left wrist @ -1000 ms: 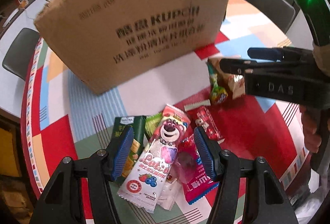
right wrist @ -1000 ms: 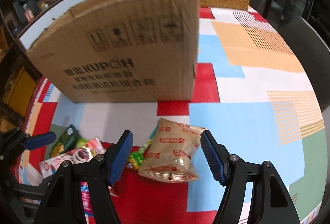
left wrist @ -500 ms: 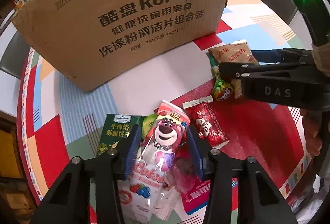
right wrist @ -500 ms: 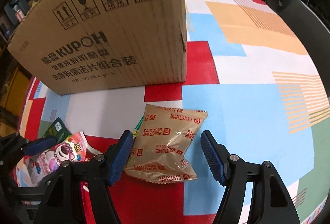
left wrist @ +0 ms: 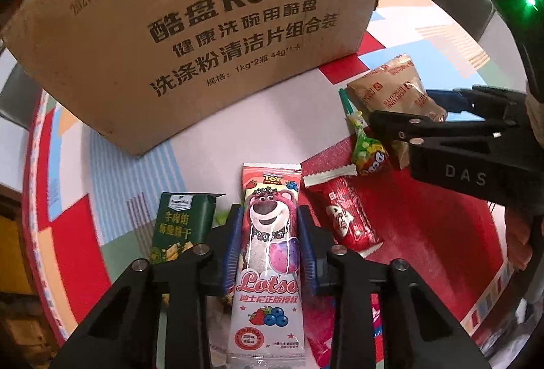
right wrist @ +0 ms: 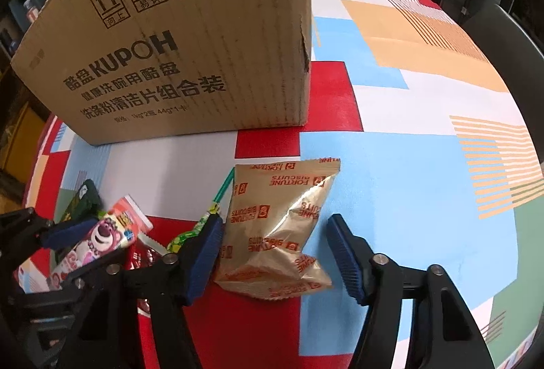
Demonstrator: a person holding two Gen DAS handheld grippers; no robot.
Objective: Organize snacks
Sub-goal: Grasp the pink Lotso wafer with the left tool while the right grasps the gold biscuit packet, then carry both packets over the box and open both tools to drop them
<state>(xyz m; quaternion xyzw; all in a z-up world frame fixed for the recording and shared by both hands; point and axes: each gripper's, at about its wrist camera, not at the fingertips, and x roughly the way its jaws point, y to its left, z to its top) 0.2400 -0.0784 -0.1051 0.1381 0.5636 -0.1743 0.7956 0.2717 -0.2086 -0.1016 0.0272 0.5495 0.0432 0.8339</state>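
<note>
Your left gripper (left wrist: 268,246) has sunk toward the table (right wrist: 425,165) since a second ago, and its jaws, then spread wide over the pile, are now closing with both pads against the sides of the pink bear packet (left wrist: 270,253), which lies between the green biscuit pack (left wrist: 180,222) and the red wrapper (left wrist: 343,216). Your right gripper (right wrist: 278,250) has also dropped; its jaws are closing around the tan fortune biscuit bag (right wrist: 282,226), left pad touching, right pad apart. The bag lies just before the cardboard box (right wrist: 176,39), beside the lollipop (left wrist: 369,154).
</note>
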